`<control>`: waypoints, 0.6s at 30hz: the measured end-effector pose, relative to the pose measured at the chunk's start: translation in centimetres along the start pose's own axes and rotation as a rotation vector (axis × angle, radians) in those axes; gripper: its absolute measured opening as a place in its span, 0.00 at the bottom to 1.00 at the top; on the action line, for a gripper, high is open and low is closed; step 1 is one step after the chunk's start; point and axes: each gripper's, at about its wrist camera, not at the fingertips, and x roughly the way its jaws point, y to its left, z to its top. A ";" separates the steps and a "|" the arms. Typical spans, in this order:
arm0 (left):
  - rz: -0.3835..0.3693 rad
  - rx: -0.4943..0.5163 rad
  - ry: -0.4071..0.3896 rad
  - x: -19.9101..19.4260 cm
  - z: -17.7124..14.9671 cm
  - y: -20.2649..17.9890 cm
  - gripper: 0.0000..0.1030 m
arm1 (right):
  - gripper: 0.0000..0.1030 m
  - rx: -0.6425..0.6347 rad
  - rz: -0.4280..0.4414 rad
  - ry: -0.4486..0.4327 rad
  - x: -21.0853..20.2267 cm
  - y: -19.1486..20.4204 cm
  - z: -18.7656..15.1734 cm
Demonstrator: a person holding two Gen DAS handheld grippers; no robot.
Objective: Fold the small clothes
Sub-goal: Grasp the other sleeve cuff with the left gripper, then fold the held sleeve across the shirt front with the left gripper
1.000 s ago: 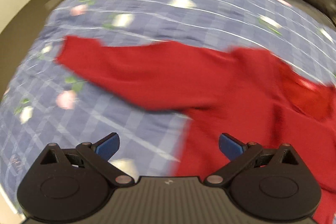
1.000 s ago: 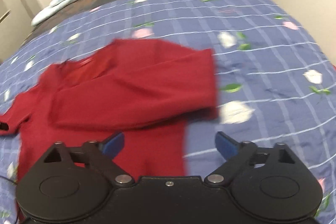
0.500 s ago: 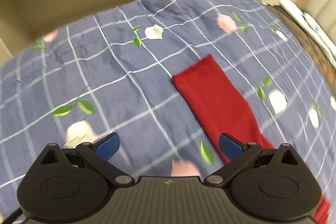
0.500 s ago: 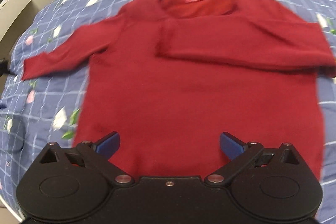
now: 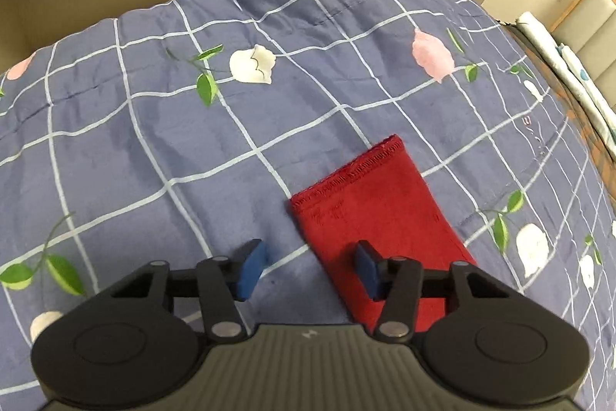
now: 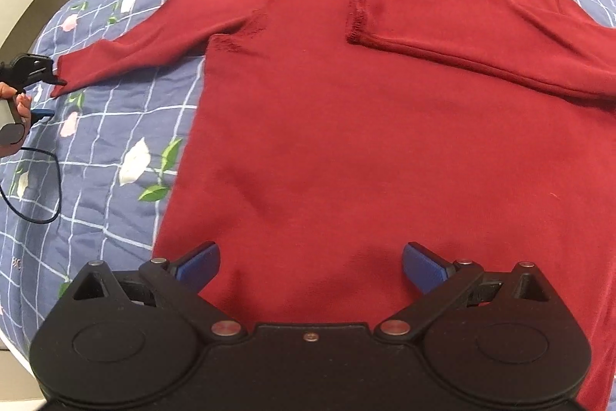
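Red sweater (image 6: 365, 126) cuff (image 5: 358, 176) just ahead of parted left jaws; right jaws wide over hem.

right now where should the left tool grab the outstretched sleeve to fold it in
Probably at the cuff, the stitched free end of the sleeve lying flat on the bedspread. Come in from the outer end, along the sleeve's length, so one finger slides under the hem. The left tool is open and already straddles the sleeve's near edge, just behind the cuff.
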 end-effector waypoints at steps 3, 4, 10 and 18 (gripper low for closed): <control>0.010 0.011 -0.026 0.0 0.1 -0.3 0.37 | 0.98 0.010 -0.007 -0.004 -0.1 -0.5 0.0; 0.018 0.020 -0.035 0.0 0.1 -0.5 0.25 | 0.98 0.012 -0.010 -0.004 -0.1 -0.7 0.0; -0.013 0.006 -0.110 -2.4 0.0 -0.9 0.00 | 0.98 0.045 -0.009 -0.009 -0.4 -1.6 -0.4; -0.137 0.147 -0.308 -10.3 -1.9 -4.1 0.00 | 0.98 0.074 0.025 -0.046 -1.4 -2.8 -0.2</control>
